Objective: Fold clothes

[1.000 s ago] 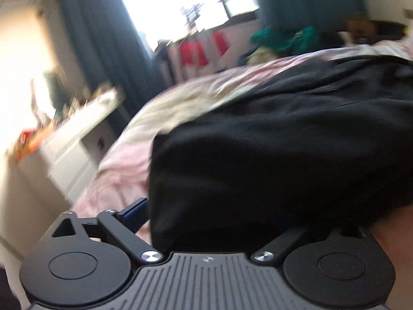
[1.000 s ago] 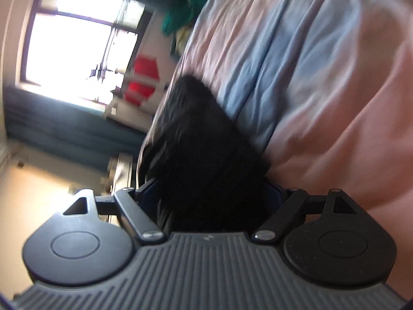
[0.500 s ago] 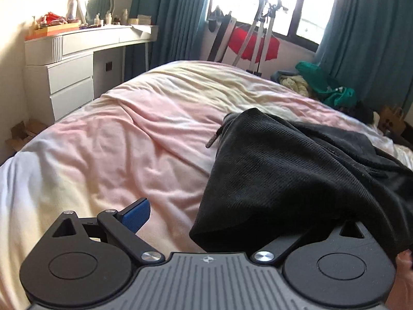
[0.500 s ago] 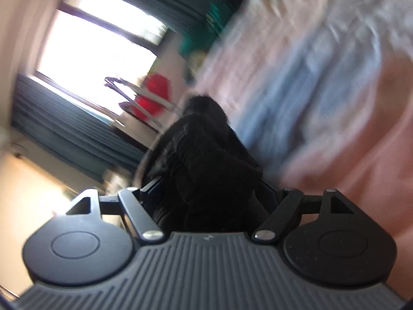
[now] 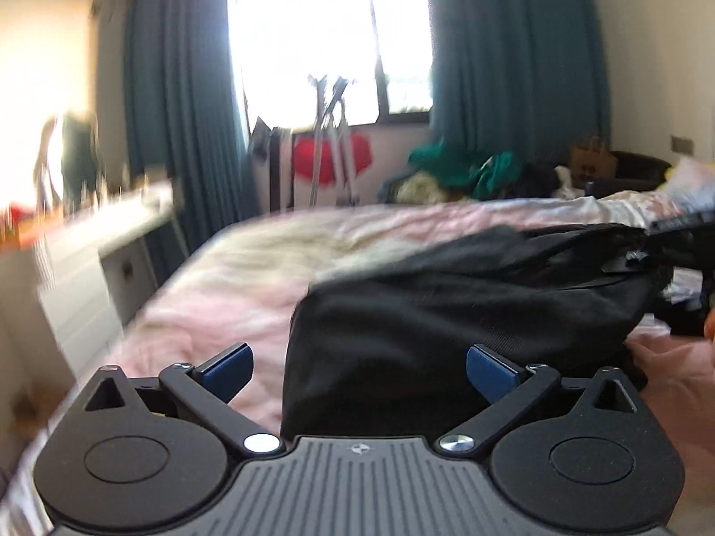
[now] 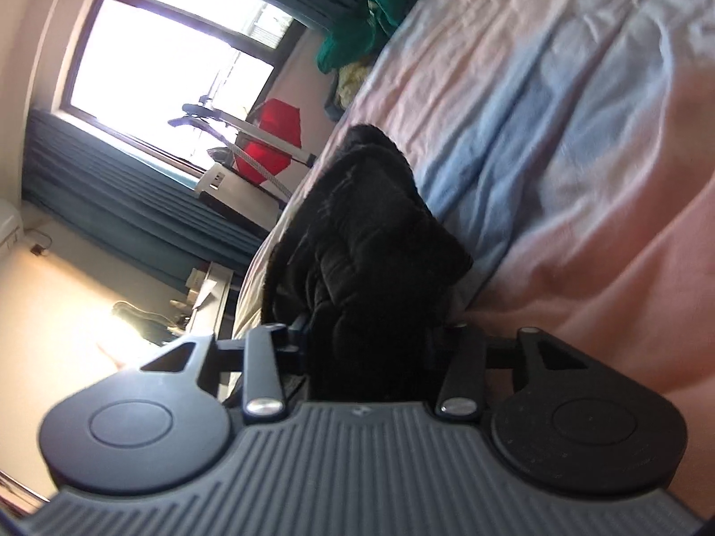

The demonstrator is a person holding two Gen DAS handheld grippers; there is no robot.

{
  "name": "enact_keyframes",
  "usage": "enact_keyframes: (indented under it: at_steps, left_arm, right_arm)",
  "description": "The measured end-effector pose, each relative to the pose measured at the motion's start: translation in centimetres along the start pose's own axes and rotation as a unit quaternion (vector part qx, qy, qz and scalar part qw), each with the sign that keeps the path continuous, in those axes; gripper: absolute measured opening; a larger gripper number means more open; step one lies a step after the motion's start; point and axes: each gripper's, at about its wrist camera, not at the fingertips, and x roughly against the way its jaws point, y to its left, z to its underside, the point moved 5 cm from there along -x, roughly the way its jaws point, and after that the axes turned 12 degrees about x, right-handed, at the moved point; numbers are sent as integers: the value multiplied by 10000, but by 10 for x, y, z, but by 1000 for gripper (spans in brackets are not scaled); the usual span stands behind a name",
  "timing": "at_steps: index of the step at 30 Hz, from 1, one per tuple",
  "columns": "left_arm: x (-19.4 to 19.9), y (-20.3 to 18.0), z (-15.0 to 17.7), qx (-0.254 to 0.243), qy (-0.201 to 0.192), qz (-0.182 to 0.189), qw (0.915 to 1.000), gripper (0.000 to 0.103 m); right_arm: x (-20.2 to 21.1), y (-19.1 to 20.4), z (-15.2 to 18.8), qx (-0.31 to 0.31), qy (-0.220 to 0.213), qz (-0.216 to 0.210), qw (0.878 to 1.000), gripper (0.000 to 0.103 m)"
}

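A black garment [image 5: 469, 303] lies bunched on the pink and blue bedspread [image 5: 250, 277]. My left gripper [image 5: 359, 368] is open at its near edge. Both blue pads [image 5: 228, 368] show. The cloth's folded corner lies between them, and neither pad presses on it. In the right wrist view, which is rolled on its side, the same garment [image 6: 366, 223] runs away over the bedspread [image 6: 558, 134]. My right gripper [image 6: 368, 339] is closing its jaws on the near end. The cloth fills the gap from finger to finger and hides the pads.
A white dresser [image 5: 89, 277] stands to the left of the bed. Beyond the bed's far edge are a rack with a red garment [image 5: 333, 161], a heap of green clothes [image 5: 464, 169], a paper bag [image 5: 592, 161] and teal curtains [image 5: 178, 111].
The right gripper's jaws have narrowed around the black cloth. The left gripper has drawn back and tilted up, so the cloth no longer covers its right finger.
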Motion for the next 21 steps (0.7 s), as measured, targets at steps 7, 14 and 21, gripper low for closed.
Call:
enact_keyframes:
  at_steps: [7,14,21]
  left_arm:
    - [-14,-50,15,-772,-388,433,9953,103]
    - [-50,-58,26,-856,-483,-604,9933,103]
    - [-62,-12,19,496,145,-1072,9929,103]
  right_arm:
    - [8,20,-17,203,-453,-419,9979,41]
    - [0,32,-25,360,-615,-708,9949,40]
    - [-8,12,-14,214,-317,-237,9990,40]
